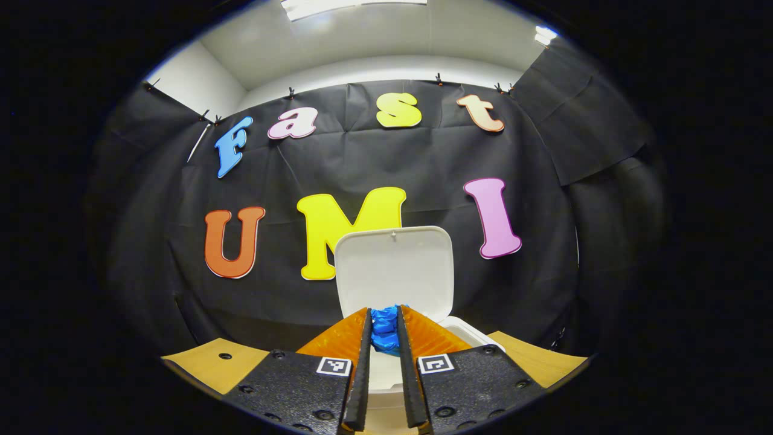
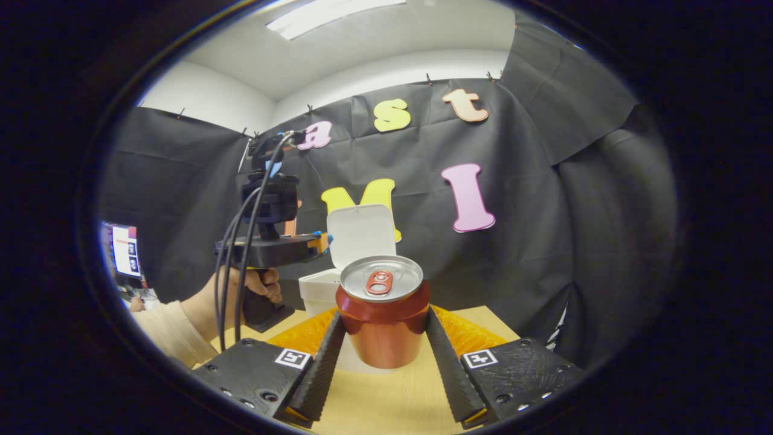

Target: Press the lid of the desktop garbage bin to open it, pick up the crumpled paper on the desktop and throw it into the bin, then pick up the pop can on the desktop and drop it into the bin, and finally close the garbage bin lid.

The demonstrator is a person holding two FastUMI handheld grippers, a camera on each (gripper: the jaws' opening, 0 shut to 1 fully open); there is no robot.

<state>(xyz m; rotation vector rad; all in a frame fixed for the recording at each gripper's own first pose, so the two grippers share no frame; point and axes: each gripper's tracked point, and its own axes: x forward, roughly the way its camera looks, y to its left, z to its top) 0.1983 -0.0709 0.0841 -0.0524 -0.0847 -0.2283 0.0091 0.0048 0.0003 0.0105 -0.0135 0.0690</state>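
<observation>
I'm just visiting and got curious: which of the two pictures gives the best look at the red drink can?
The right gripper view. There the pop can stands upright and close, held between the right gripper fingers, its silver top and pull tab plain, in front of the open bin. The left gripper view faces the bin's raised lid instead.

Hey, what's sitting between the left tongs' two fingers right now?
A blue crumpled paper, pinched between the left tongs above the open bin, in the left gripper view.
</observation>
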